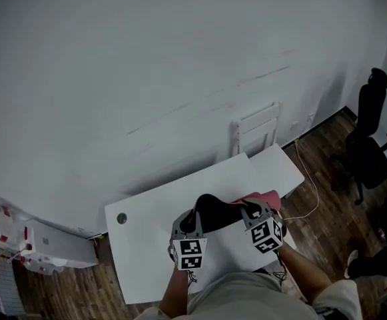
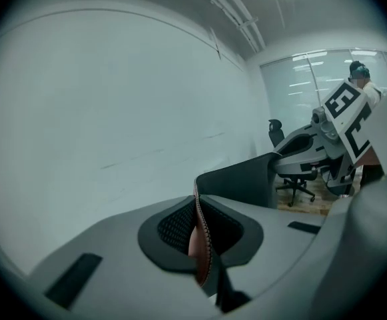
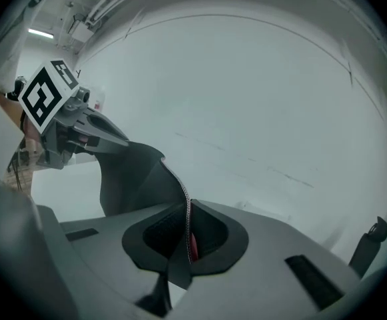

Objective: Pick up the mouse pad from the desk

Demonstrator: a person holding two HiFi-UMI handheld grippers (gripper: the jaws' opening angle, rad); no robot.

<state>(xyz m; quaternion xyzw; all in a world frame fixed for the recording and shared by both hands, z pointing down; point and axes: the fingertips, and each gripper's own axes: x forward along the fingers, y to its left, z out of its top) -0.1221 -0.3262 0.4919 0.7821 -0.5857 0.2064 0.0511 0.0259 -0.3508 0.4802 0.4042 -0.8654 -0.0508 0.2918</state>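
Both tools are clamping the mouse pad [image 1: 214, 212] by opposite edges. The left tool [image 1: 192, 222] is pinching its edge with the jaws nearly together, the thin stitched rim standing upright between the pads in the left gripper view, where the left tool [image 2: 203, 245] is showing a sliver of pink backing beside the black mouse pad [image 2: 240, 179]. The right tool [image 1: 252, 211] is doing the same on the other side; in the right gripper view the right tool [image 3: 186, 235] is squeezing the rim almost shut, and the mouse pad [image 3: 133, 179] is curving away toward the left tool [image 3: 96, 133]. In the head view the pad is hanging between the two tools over the near part of the white worktop [image 1: 150, 219], black face up, with its pink underside peeking out at the right edge. A black office chair [image 1: 372, 135] is standing well apart on the wooden floor [image 1: 333, 199], near the pale wall [image 1: 146, 65].
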